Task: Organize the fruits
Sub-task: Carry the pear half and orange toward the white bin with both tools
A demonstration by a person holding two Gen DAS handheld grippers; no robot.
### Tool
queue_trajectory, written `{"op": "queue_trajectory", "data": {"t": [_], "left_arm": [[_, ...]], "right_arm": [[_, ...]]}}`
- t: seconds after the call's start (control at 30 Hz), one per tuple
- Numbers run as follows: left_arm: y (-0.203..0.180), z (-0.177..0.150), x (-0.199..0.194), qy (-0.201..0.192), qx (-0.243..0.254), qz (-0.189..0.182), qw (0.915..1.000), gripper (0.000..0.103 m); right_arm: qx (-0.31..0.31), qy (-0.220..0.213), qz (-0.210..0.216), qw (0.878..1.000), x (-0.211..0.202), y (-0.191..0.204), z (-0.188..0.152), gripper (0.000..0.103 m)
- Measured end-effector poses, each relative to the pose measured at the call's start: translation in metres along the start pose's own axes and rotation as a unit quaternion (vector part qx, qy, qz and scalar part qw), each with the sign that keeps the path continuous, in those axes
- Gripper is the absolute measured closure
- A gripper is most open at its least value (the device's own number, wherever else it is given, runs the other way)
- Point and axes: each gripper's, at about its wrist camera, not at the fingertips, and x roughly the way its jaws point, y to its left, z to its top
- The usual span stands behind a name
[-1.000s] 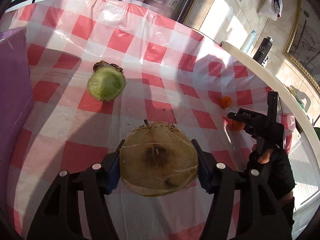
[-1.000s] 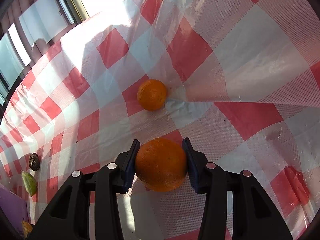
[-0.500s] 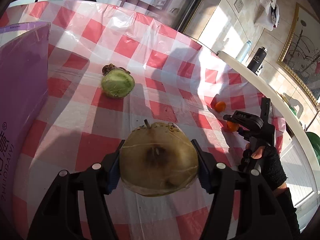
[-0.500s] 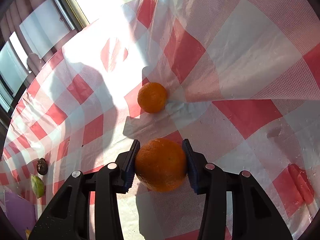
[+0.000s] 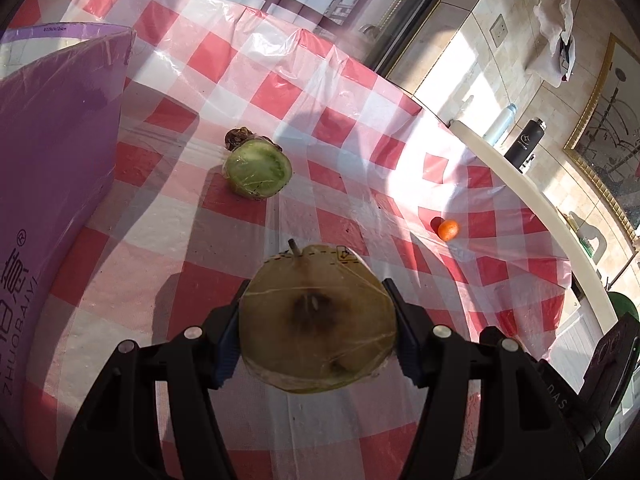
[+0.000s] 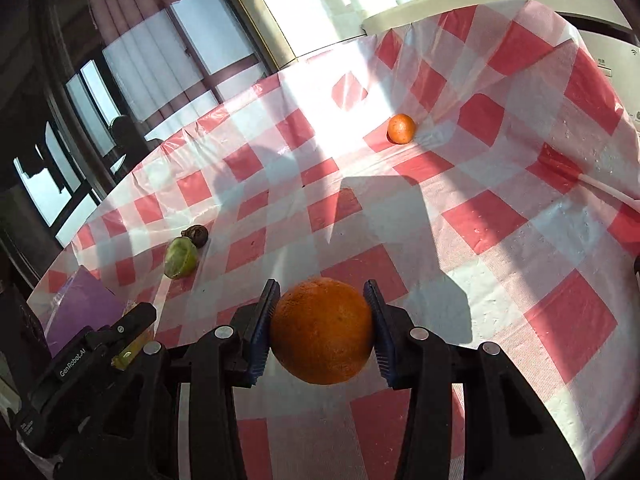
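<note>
Fruit fills both claws: the left claw clamps a film-wrapped, browned pear half by its flanks, the right claw an orange across its widest part, both above the checked bench. The film looks slippery and the cut flesh probably soft, so a gentle squeeze suits; the orange seems firm. Only the left wrist view shows the purple box large; the right shows the other claw's body at lower left.
</note>
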Motion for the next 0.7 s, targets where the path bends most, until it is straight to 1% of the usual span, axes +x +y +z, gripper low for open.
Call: {"op": "queue_trajectory", "data": {"t": [0.13,0.3,0.4,0.53,0.6,0.7], "left_arm": [[0.006,0.001,-0.001,-0.002,-0.013,0.002,0.9999,0.04],[0.008,0.0,-0.002,-0.002,-0.021,0.008,0.9997,0.04],[0.003,-0.001,-0.003,-0.004,-0.005,0.01,0.9999,0.04],[-0.008,-0.005,-0.007,-0.003,0.021,0.029,0.9993,0.04],[-0.01,-0.01,-0.018,-0.01,0.029,0.033,0.999,0.04],[-0.011,-0.016,-0.036,-0.019,0.043,0.039,0.9981,0.04]], "right_arm": [[-0.004,0.003,0.016,1.0,-0.006,0.005,-0.007,0.06],[0.012,0.012,0.025,1.0,-0.006,-0.001,-0.01,0.06],[0.012,0.019,0.036,0.999,-0.003,-0.001,-0.011,0.06],[0.016,0.016,0.048,0.999,-0.005,-0.002,-0.01,0.06],[0.017,0.007,0.057,0.998,-0.009,-0.003,-0.009,0.06],[0.015,0.0,0.06,0.998,-0.012,-0.002,-0.009,0.06]]}}
